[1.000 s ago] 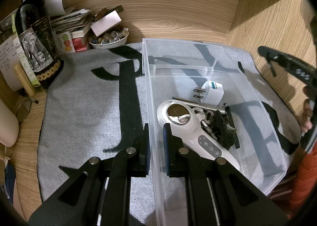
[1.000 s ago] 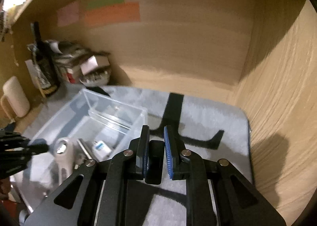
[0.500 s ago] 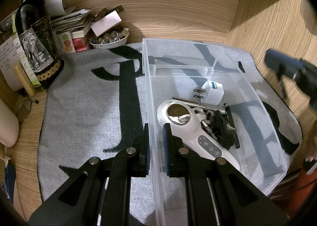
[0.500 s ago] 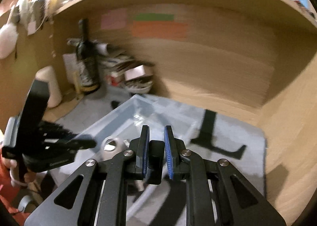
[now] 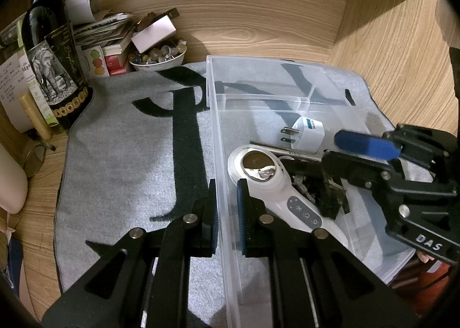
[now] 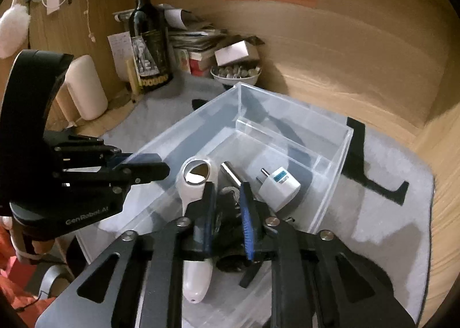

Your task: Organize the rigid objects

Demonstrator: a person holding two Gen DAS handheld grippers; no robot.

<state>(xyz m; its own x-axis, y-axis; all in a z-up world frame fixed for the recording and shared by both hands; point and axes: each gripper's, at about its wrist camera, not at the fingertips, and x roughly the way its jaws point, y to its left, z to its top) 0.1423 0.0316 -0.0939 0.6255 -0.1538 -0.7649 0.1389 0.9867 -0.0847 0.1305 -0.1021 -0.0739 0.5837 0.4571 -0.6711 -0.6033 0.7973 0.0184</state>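
The left tool (image 5: pixel 225 210) pinches the clear bin's (image 5: pixel 287 80) near wall. The right tool (image 6: pixel 227 213), fingers narrowly spread, hangs over the black object (image 6: pixel 230 224) beside the white handheld device (image 6: pixel 195 184).

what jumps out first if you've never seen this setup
A clear plastic bin on the grey mat holds a white handheld device and a white plug adapter. The left gripper straddles the bin's near wall; the right gripper hangs over the dark items.
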